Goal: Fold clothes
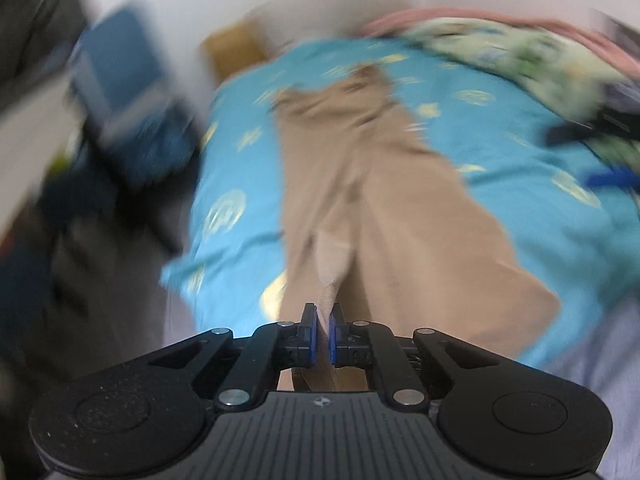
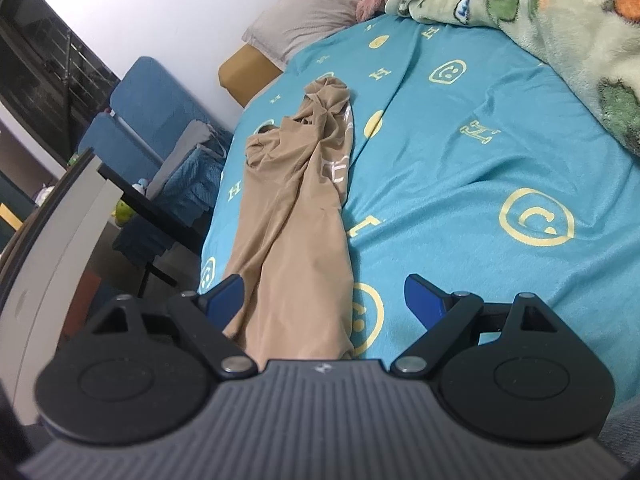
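Tights [image 2: 292,208], sheer, light, slippery: left gripper [image 1: 324,320] pinches my near end, right gripper [image 2: 324,296] spread wide; I'd grab 12 o'clock end.

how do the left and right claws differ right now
The left claw is shut, pinching the tan garment; the right claw is open, gripping nothing. The left view is motion-blurred; the right is sharp. Both point along the garment on the blue bedsheet.
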`<state>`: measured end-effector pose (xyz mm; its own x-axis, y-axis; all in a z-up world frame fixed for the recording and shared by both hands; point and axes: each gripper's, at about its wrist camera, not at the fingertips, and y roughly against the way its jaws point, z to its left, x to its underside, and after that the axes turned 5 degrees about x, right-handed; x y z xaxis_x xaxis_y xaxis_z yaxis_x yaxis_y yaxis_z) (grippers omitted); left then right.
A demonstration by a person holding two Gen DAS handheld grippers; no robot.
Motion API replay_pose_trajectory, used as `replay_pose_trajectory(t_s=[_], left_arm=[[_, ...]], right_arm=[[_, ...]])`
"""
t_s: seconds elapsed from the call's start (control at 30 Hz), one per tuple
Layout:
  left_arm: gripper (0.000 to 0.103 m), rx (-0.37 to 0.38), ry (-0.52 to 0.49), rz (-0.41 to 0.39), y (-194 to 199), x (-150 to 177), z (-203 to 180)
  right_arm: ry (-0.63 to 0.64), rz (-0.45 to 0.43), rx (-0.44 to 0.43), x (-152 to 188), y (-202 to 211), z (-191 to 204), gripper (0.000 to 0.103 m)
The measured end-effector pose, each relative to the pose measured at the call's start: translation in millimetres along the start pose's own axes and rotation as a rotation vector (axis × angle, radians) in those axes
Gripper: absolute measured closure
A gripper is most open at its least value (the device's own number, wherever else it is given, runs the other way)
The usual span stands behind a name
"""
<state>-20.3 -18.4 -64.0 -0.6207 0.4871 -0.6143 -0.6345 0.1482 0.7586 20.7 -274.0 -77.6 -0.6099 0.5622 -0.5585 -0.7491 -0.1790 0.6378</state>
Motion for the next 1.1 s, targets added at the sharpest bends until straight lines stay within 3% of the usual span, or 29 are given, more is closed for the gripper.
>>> replay_pose_trajectory(t_s=[0.07,0.13,0.2,0.23,0.3,0.33,0.37,0.53,0.67,0.9,0.93,1.0,1.1], left_arm=[[0.097,0.028,-0.147,-0.027,5.8,1.4,-25.6],[0.095,0.143,-0.241,0.013,2.9,4.9,-44.7],[0.087,0.257,-0.221,0.084,-5.6,4.4,-46.3],[0.082,0.307,-0.169,0.107,-10.0,2.9,-38.7],[0.06,0.382,-0.043,0.144,-18.3,1.6,-18.4],[0.044,0.399,0.067,0.152,-24.6,2.5,-0.4],[0.036,0.407,0.187,0.16,-31.5,4.6,19.2],[0.03,0.398,0.76,0.215,-69.3,30.0,111.7],[0.03,0.366,0.947,0.258,-90.8,44.2,135.9],[0.03,0.281,0.844,0.333,-102.4,35.6,121.9],[0.03,0.291,0.832,0.336,-101.7,35.0,120.0],[0.031,0.319,0.815,0.337,-99.7,34.7,116.2],[0.05,0.372,0.804,0.338,-98.8,35.0,111.6]], right_arm=[[0.007,0.012,0.0,0.8,-2.1,1.1,0.015],[0.009,0.033,-0.003,1.8,-5.5,0.4,0.015],[0.009,0.061,-0.007,2.9,-9.6,0.0,0.015],[0.005,0.081,-0.014,3.8,-12.2,-1.3,0.015],[-0.017,0.125,-0.029,4.6,-17.6,-5.3,0.015],[-0.029,0.143,-0.036,5.2,-19.6,-7.4,0.015],[-0.044,0.162,-0.046,5.7,-21.8,-9.7,0.015],[-0.082,0.252,-0.068,10.7,-36.9,-11.9,0.015],[-0.062,0.301,-0.039,17.2,-47.0,-7.5,0.015],[-0.016,0.419,-0.009,30.9,-73.8,2.3,0.015],[-0.007,0.432,0.0,32.2,-76.1,3.7,0.025],[0.015,0.451,0.009,34.5,-78.3,6.3,0.027],[0.042,0.491,0.002,38.6,-77.0,7.3,0.044]])
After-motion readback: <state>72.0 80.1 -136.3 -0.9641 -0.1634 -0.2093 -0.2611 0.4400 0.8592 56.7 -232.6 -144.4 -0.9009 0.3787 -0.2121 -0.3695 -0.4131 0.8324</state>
